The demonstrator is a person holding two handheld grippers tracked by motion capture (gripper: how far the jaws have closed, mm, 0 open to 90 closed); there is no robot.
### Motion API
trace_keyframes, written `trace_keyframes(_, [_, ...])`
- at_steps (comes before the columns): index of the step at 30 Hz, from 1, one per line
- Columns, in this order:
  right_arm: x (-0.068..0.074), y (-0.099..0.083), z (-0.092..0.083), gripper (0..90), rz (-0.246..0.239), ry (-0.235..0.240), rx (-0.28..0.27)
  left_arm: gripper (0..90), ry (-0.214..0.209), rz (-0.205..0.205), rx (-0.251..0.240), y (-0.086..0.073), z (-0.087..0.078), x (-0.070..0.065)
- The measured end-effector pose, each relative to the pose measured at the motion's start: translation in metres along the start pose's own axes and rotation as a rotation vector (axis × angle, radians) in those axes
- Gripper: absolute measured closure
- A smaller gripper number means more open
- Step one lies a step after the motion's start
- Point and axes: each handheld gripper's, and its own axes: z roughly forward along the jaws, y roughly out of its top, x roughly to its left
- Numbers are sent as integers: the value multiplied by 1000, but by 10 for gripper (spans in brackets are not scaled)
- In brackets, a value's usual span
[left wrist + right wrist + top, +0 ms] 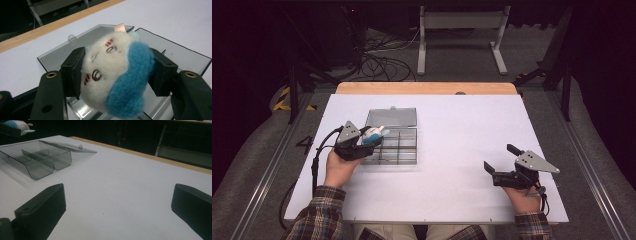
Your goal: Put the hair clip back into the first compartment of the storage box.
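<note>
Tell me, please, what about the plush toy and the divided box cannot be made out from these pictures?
- Plush toy: its underside is cut off by the bottom edge of the left gripper view; in the high view it is too small for detail.
- Clear box: the left gripper and the toy cover its near-left compartments in the high view.
- Which compartment the toy hangs over: cannot tell.
</note>
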Motion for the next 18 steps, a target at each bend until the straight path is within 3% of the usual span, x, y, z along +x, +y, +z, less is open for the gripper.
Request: trace_keyframes(18, [0, 0, 0, 3, -1, -1, -2, 389, 27, -19, 65, -5, 14, 9])
